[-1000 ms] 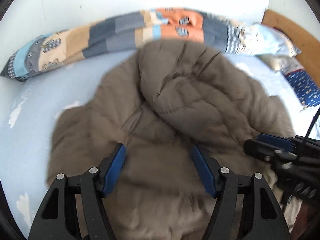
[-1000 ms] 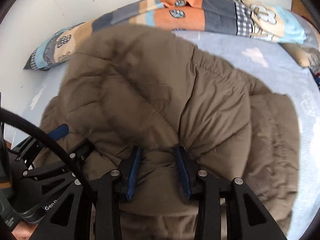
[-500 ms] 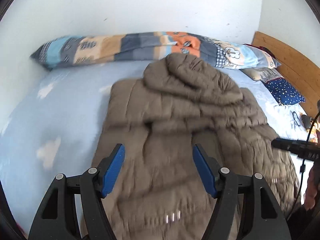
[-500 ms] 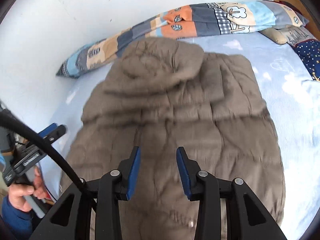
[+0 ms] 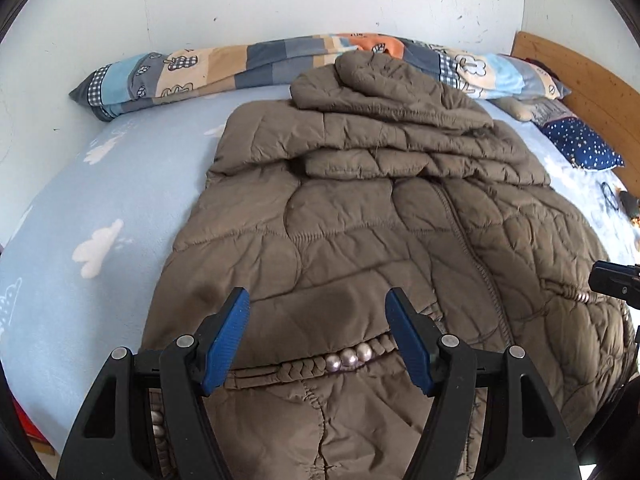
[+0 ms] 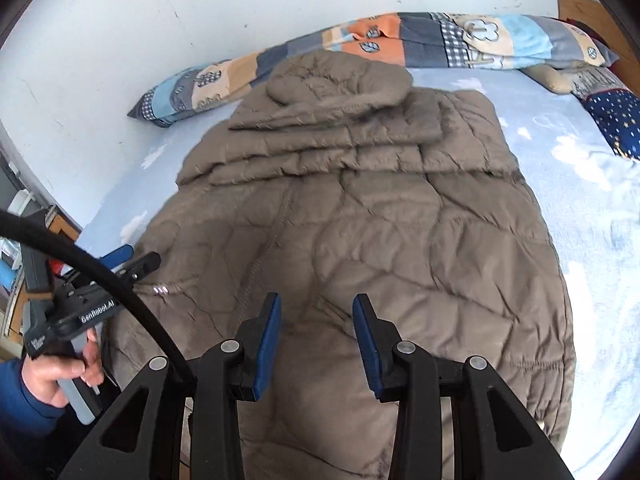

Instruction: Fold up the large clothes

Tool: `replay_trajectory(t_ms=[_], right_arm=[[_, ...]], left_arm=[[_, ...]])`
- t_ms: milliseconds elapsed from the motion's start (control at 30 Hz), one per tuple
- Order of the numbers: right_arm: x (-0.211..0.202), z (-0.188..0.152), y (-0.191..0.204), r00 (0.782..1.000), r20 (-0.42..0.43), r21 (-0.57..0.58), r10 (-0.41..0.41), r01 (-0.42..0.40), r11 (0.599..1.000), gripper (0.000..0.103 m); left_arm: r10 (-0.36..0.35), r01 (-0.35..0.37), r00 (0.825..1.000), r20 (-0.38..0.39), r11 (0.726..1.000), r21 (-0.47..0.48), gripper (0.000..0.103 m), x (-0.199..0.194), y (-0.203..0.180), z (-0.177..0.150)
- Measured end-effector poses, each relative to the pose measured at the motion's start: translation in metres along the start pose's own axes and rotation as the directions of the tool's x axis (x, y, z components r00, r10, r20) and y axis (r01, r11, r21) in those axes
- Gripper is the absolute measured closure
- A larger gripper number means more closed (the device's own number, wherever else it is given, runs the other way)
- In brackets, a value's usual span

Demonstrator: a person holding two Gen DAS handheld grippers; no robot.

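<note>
Below, both tongs tilt steeply down over the near hem of the brown quilted coat [image 5: 360,216], jaws parted and holding nothing. The left gripper [image 5: 318,334] gapes wide above a braided, beaded belt [image 5: 344,358]; the right gripper [image 6: 316,344] stands narrower. A hand [image 6: 60,372] in a blue sleeve grasps the left tool's handle. That coat lies flat on the cloud-print bed [image 5: 100,208], hood folded toward the patchwork pillow [image 5: 192,72].

free: bare sheet [image 5: 100,184] left of coat [image 5: 360,216] | blocked: pillow [image 5: 208,72] along wall [image 5: 280,0]
</note>
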State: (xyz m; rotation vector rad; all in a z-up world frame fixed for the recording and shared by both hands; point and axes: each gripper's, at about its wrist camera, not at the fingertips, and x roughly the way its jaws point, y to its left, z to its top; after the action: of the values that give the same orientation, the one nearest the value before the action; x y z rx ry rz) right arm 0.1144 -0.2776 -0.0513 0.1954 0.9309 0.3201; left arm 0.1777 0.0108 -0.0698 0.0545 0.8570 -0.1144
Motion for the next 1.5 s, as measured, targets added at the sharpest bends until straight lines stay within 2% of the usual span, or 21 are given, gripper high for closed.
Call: replay_trajectory(t_ms=[67, 300, 500, 900, 1267, 1500], right_arm=[[0.001, -0.005, -0.007, 0.999, -0.009, 0.002, -0.032, 0.032, 0.999, 0.063], [0.005, -0.009, -0.014, 0.998, -0.025, 0.02, -0.051, 0.052, 0.998, 0.063], [0.023, -0.013, -0.01, 0.994, -0.076, -0.005, -0.08, 0.08, 0.997, 0.061], [0.037, -0.017, -0.009, 0.988, -0.106, -0.035, -0.115, 0.112, 0.993, 0.056], [0.038, -0.018, -0.007, 0.988, -0.106, -0.046, -0.116, 0.112, 0.993, 0.054], [0.016, -0.024, -0.015, 0.993, -0.083, -0.013, -0.084, 0.083, 0.996, 0.053]], left_arm=[[-0.003, 0.003, 1.0, -0.004, 1.0, 0.0, 0.034, 0.002, 0.0, -0.001], [0.015, -0.014, 0.999, -0.046, 1.0, 0.024, 0.034, 0.016, 0.0, -0.007], [0.021, -0.019, 0.999, -0.044, 0.999, 0.045, 0.034, 0.017, 0.001, -0.011], [0.043, -0.04, 0.998, -0.04, 0.996, 0.085, 0.033, 0.019, -0.003, -0.012], [0.057, -0.054, 0.998, -0.026, 0.992, 0.118, 0.032, 0.017, -0.007, -0.014], [0.079, -0.079, 0.997, 0.004, 0.984, 0.157, 0.032, 0.01, -0.005, -0.02]])
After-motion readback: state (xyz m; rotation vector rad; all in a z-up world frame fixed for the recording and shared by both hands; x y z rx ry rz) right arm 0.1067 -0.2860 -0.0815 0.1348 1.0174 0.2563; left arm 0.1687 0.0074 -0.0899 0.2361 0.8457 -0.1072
